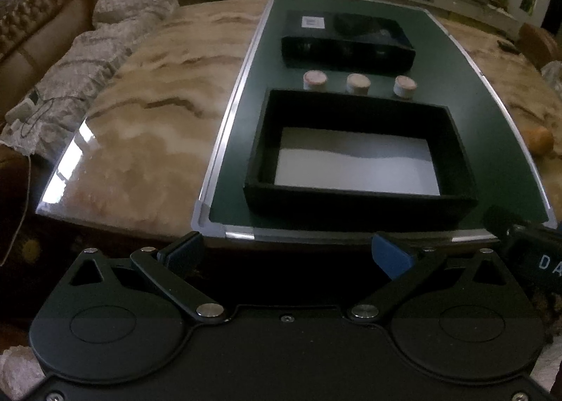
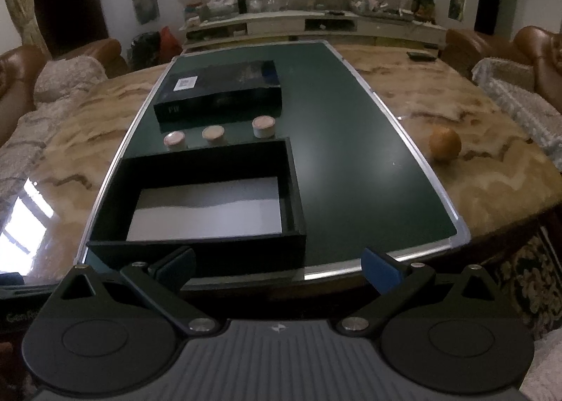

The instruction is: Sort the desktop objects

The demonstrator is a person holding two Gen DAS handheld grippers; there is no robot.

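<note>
Two grippers — left gripper (image 1: pixel 286 253) and right gripper (image 2: pixel 279 265) — held wide, empty, short of the board (image 2: pixel 351 162). Just ahead: open box (image 2: pixel 298 190). Beyond it, three small jars (image 2: pixel 213 135), touching nothing. Farther, closed box (image 2: pixel 217 100). Approach each jar from above — likely grip its sides squarely.

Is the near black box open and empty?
Open and empty: the near black box has no lid, and only its bare white floor shows in both views.

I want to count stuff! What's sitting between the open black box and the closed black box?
Three small round white jars in a row, between the open box and the closed box. Both wrist views show them.
</note>
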